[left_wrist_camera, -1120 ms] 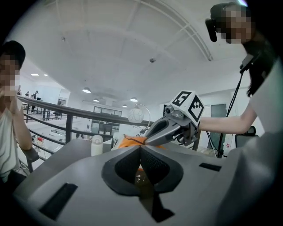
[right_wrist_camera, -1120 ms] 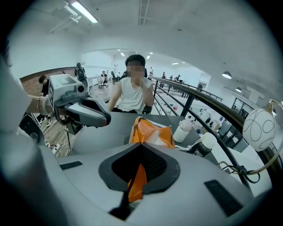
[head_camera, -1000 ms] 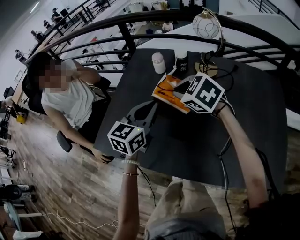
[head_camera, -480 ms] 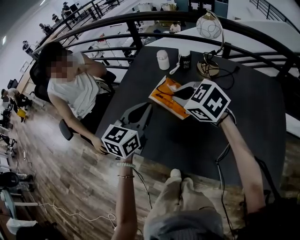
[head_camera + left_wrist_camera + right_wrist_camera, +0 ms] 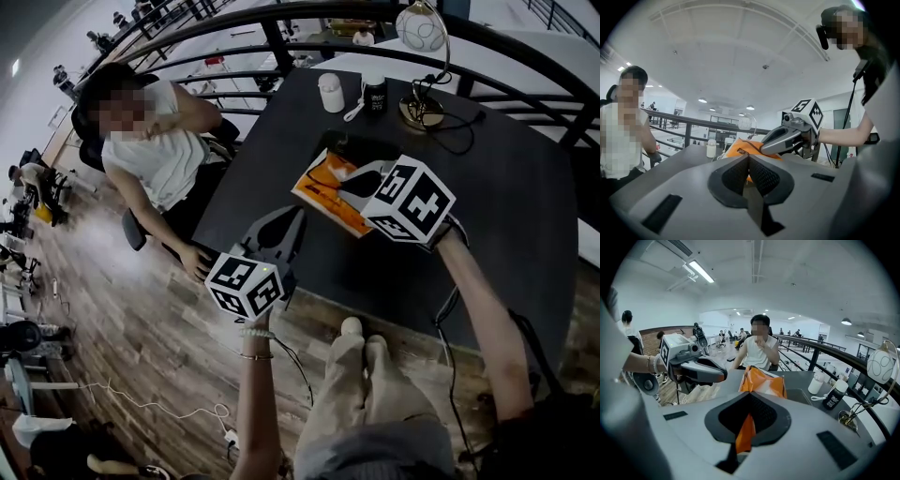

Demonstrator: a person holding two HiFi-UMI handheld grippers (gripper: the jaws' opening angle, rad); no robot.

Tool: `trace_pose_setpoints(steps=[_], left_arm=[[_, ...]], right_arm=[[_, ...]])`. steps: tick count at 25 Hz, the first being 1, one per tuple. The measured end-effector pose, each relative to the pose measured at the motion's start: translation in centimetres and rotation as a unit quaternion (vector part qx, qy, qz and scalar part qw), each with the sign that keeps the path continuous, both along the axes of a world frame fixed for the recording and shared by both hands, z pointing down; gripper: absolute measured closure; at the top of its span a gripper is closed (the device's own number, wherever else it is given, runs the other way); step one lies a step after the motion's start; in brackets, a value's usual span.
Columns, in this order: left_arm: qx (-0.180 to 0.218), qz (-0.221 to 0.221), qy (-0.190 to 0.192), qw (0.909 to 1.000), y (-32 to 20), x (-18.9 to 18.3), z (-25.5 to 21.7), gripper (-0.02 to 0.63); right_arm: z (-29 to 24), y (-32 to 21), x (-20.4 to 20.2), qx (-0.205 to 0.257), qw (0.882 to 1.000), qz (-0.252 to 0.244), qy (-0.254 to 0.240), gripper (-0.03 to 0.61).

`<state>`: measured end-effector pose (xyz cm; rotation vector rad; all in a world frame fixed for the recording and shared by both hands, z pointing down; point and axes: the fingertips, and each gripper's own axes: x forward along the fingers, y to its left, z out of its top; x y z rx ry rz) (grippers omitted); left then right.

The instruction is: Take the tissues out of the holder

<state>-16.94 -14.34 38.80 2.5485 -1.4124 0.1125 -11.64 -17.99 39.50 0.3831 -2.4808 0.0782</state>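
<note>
An orange tissue pack (image 5: pixel 323 183) hangs just above the dark table (image 5: pixel 487 197). My right gripper (image 5: pixel 349 185) is shut on its near edge. In the right gripper view an orange strip of the pack (image 5: pixel 745 430) is pinched between the pads, and the rest of it juts out ahead. A flat dark holder tray (image 5: pixel 361 145) lies bare just beyond the pack. My left gripper (image 5: pixel 296 217) hovers at the table's near left side, pointing at the pack's corner. In the left gripper view its pads (image 5: pixel 759 173) meet with nothing held, and the pack (image 5: pixel 740 145) shows behind them.
A white bottle (image 5: pixel 330 92), a dark bottle (image 5: pixel 375 94) and a globe lamp (image 5: pixel 419 28) with its cable stand at the table's far end. A person (image 5: pixel 150 141) sits at the left with a hand (image 5: pixel 194 264) on the table edge. A black railing (image 5: pixel 281 42) runs behind.
The right gripper has drawn the orange pack toward the near edge, away from the bottles, uncovering the dark tray. The left gripper has pulled back the same way.
</note>
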Motion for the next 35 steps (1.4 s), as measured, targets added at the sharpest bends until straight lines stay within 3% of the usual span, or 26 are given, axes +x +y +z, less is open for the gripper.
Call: trace_pose_setpoints(steps=[10,18,35], left_arm=[[-0.032,0.0,0.011,0.9994,2.4,-1.1,3.0,0.606],[-0.085,0.01,0.033,0.9958,2.5,-1.3,7.5,0.606],[-0.118,0.018,0.032,0.9923,3.5,-1.6,10.0,0.606]], right_arm=[[4.0,2.3,-1.8,-0.021,1.0,0.004,0.015,0.565],[8.7,2.3,-2.5,-0.032,0.998,0.023,0.051,0.565],[12.6,3.7,-4.7,-0.056,0.996,0.025,0.072,0.565]])
